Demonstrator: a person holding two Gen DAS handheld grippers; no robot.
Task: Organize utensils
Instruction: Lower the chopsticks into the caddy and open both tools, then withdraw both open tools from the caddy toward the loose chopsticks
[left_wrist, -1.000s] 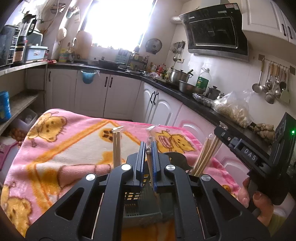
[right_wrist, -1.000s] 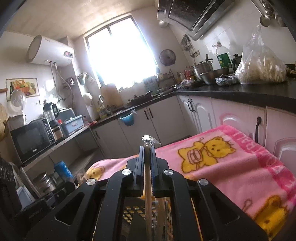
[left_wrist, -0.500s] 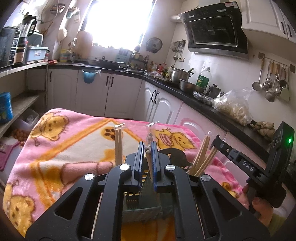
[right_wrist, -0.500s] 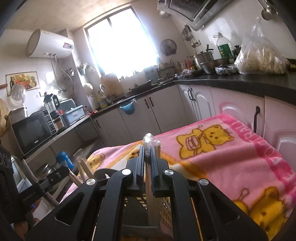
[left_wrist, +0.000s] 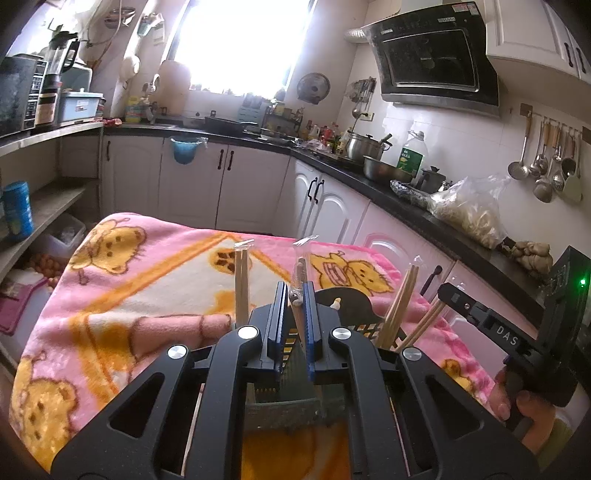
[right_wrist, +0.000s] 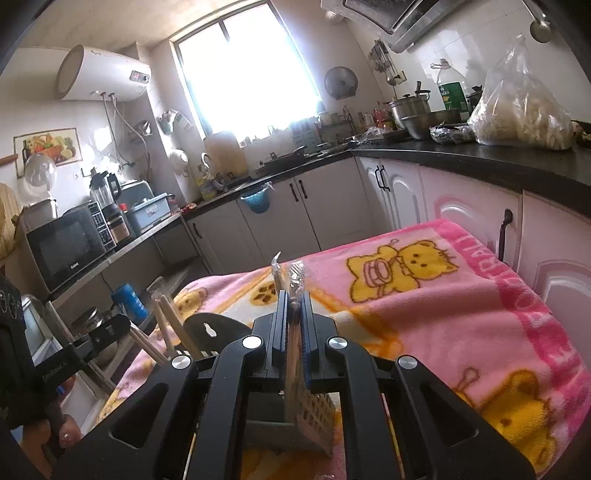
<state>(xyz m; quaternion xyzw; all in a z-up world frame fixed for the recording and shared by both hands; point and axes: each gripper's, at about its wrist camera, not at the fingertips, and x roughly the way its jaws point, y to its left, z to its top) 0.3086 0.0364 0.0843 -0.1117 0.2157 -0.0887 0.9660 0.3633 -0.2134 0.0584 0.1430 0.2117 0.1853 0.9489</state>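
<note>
1. Twice pinching wrapped chopsticks: pressing the left gripper (left_wrist: 295, 295) tight on the left-held pair (left_wrist: 300, 269), and clamping the right gripper (right_wrist: 293, 306) on the right-held pair (right_wrist: 295, 280), having just been easing those jaws slightly apart with the wrapper between the pads.
2. Holding both pairs upright, directly above the perforated holder (left_wrist: 291, 398) sitting beneath the jaws.
3. Leaving open pink blanket (left_wrist: 147, 280) ahead of and left of the left jaws, running out to its far edge before the white cabinets (left_wrist: 332, 218).
4. Crowding right of the left jaws, with the other gripper close by there.
5. Counting four wrapped pairs from the left wrist: one just left of the jaws, one between them, two right of them.
6. Counting one holder and one blanket.
</note>
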